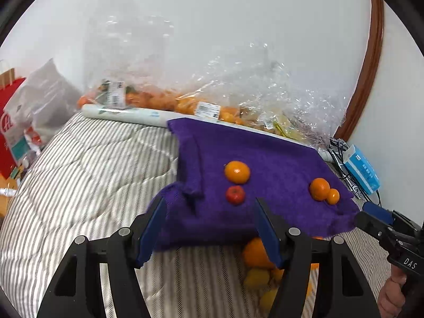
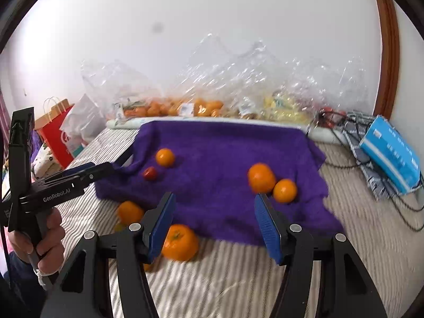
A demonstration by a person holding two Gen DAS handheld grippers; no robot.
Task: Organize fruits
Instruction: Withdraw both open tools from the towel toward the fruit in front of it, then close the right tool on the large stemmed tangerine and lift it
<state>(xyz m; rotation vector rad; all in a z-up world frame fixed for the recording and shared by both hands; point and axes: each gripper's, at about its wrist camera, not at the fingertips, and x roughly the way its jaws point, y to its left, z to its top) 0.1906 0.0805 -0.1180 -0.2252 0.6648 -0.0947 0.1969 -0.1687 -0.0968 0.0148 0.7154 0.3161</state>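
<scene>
A purple towel (image 1: pixel 265 180) (image 2: pixel 217 164) lies on the striped bed. On it sit an orange (image 1: pixel 237 172) (image 2: pixel 165 157) with a small red fruit (image 1: pixel 235 194) (image 2: pixel 150 172) beside it, and a pair of touching oranges (image 1: pixel 319 189) (image 2: pixel 261 178). More oranges and yellow fruits lie loose on the bedding by the towel's near edge (image 1: pixel 255 254) (image 2: pixel 180 242). My left gripper (image 1: pixel 209 228) is open and empty above the towel's near edge. My right gripper (image 2: pixel 214 225) is open and empty, near the orange pair.
Clear plastic bags of oranges and yellow fruit (image 1: pixel 185 100) (image 2: pixel 212 106) line the wall behind a white roll (image 1: pixel 124 112). A blue tissue pack (image 1: pixel 361 171) (image 2: pixel 392 153) and cables lie at right. Red and white bags (image 1: pixel 16 122) (image 2: pixel 61 135) stand left.
</scene>
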